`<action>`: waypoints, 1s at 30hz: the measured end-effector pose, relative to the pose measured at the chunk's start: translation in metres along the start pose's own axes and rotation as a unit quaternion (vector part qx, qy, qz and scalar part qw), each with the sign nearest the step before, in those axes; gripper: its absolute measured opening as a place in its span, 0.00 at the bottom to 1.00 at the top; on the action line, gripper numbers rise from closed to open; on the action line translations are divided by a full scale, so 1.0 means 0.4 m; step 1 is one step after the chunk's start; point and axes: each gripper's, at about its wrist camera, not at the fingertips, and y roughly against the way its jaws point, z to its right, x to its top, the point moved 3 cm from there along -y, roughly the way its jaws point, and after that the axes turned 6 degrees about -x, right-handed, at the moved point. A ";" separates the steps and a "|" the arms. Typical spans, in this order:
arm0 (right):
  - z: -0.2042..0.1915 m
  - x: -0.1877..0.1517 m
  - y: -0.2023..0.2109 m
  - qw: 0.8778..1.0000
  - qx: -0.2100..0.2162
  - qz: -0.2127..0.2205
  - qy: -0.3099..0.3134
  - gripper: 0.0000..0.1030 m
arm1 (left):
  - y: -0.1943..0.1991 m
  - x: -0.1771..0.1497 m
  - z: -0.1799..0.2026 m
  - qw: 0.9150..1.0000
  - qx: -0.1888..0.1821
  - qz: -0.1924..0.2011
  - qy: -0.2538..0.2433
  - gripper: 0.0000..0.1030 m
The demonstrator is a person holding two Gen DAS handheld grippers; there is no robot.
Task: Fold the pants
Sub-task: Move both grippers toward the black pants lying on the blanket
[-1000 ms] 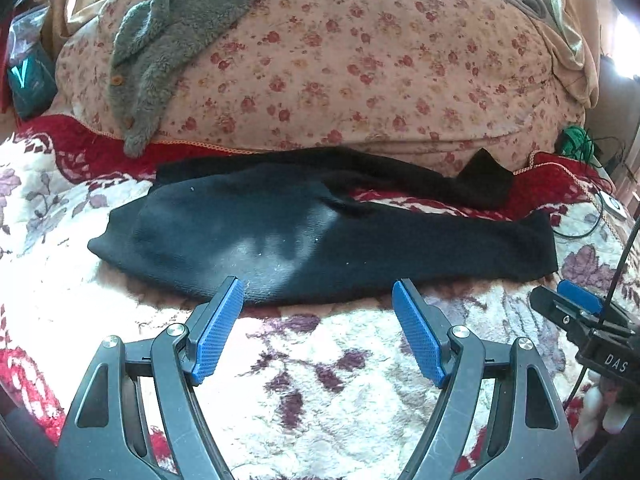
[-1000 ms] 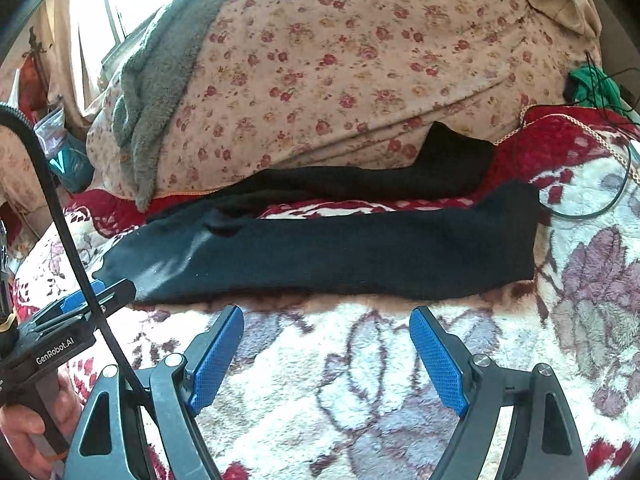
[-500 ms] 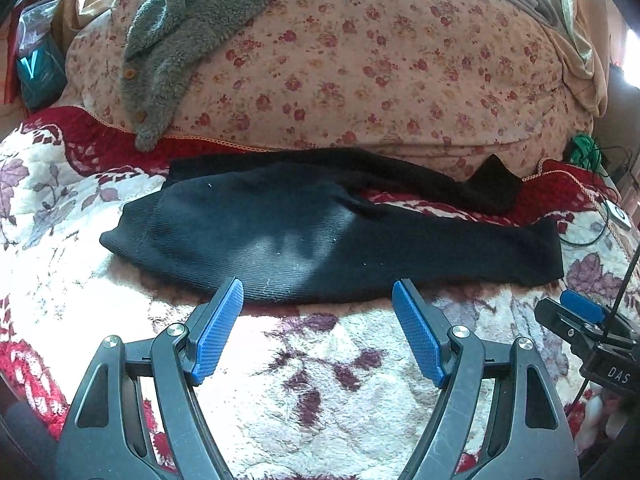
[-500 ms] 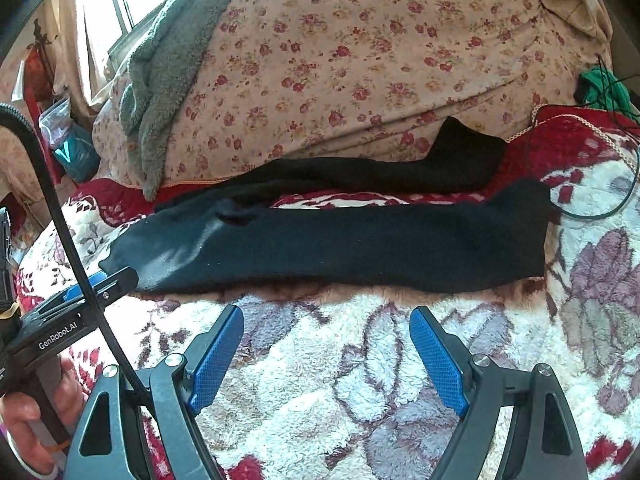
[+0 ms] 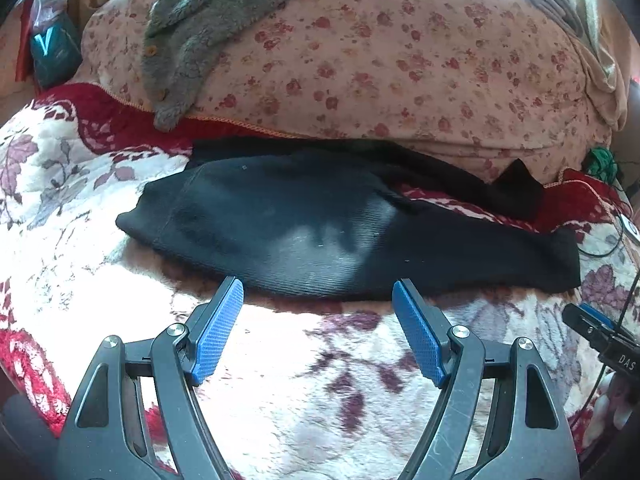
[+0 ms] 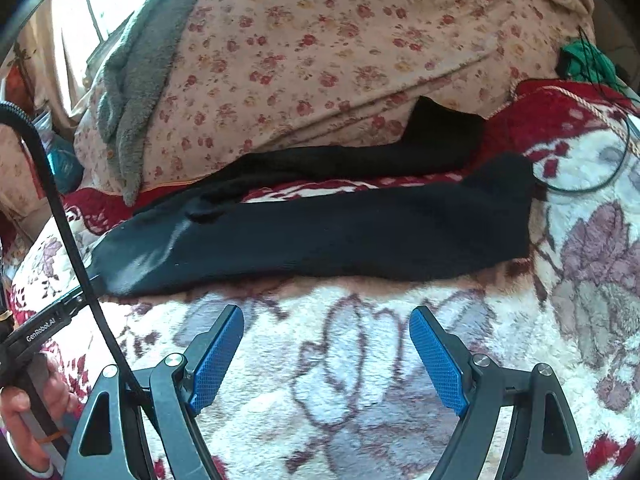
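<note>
Two sets of tongs hang over a bed spread with a fleecy white blanket (image 5: pixel 280 360) patterned in purple and red flowers. Behind the pants (image 5: pixel 320 240), a big mound of floral bedding (image 5: pixel 380 60) in pinkish cloth rises and fills the far side; one trouser leg lies against its foot. A grey fleecy garment (image 5: pixel 192 32) with small buttons hangs down the left slope of that mound, its end stopping just short of the pants' waist end.

The black pants lie flat on the blanket, stretched crosswise, waistband to the left and both legs running right. The near leg (image 6: pixel 360 236) is the fuller strip; the far leg (image 6: pixel 380 156) angles away, its cuff turned up against the mound. A strip of red blanket shows between the two legs.

The left tongs (image 5: pixel 316 300) stand wide open with nothing between the blue pads (image 5: pixel 218 328), whose tips sit just at the pants' near hem, below the seat area. The right tongs (image 6: pixel 326 328) are likewise spread wide and empty, near the pants but apart from them, with bare blanket between, below the near leg.

A thin dark cable (image 6: pixel 592 184) curls on the blanket just beyond the leg cuffs, and something green (image 6: pixel 584 60) sits farther back beyond it. Left of the pants, a hand (image 6: pixel 24 416) grips the other tool's handle.
</note>
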 end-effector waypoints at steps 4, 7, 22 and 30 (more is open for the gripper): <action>0.025 -0.003 -0.013 1.000 -0.003 -0.009 -0.011 0.82 | -0.013 0.001 -0.027 1.000 0.013 -0.005 0.011 0.76; 0.035 -0.006 -0.022 1.000 -0.004 -0.013 -0.016 0.82 | -0.022 0.000 -0.045 1.000 0.019 -0.011 0.019 0.76; 0.120 -0.017 -0.050 0.998 -0.013 -0.020 -0.055 0.81 | -0.052 0.005 -0.153 0.996 0.024 -0.028 0.082 0.76; 0.184 0.001 -0.078 0.994 0.011 -0.020 -0.106 0.82 | -0.093 0.013 -0.176 0.993 0.026 -0.038 0.105 0.76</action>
